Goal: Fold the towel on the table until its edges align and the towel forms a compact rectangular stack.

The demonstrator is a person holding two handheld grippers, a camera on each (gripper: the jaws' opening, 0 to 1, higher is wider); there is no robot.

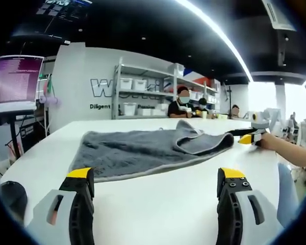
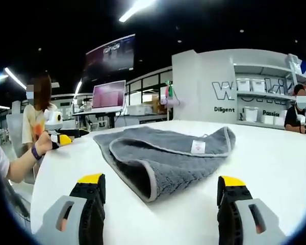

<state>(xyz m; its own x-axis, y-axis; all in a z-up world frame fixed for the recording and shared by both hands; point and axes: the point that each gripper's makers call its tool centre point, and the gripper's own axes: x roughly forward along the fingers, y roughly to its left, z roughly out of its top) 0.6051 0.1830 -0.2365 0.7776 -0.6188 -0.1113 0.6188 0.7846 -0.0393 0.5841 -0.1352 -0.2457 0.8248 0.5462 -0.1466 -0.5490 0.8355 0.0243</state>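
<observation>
A grey towel [image 1: 143, 150] lies on the white table [image 1: 158, 204], its right end folded back over itself. My left gripper [image 1: 156, 179] stands open just short of the towel's near edge, with nothing between its fingers. Held by a hand, the right gripper [image 1: 247, 137] sits by the towel's folded end. In the right gripper view the towel [image 2: 163, 155] shows a rounded fold and a white label [image 2: 198, 146]. My right gripper [image 2: 161, 180] is open, the fold lying just ahead of its jaws. The left gripper [image 2: 61, 139] rests at the table's far side in a hand.
A monitor on a stand [image 1: 15, 79] is at the left, beyond the table edge. Shelves with white bins [image 1: 143, 94] line the back wall. People [image 1: 183, 104] sit behind the table. A person [image 2: 35, 115] stands at the left in the right gripper view.
</observation>
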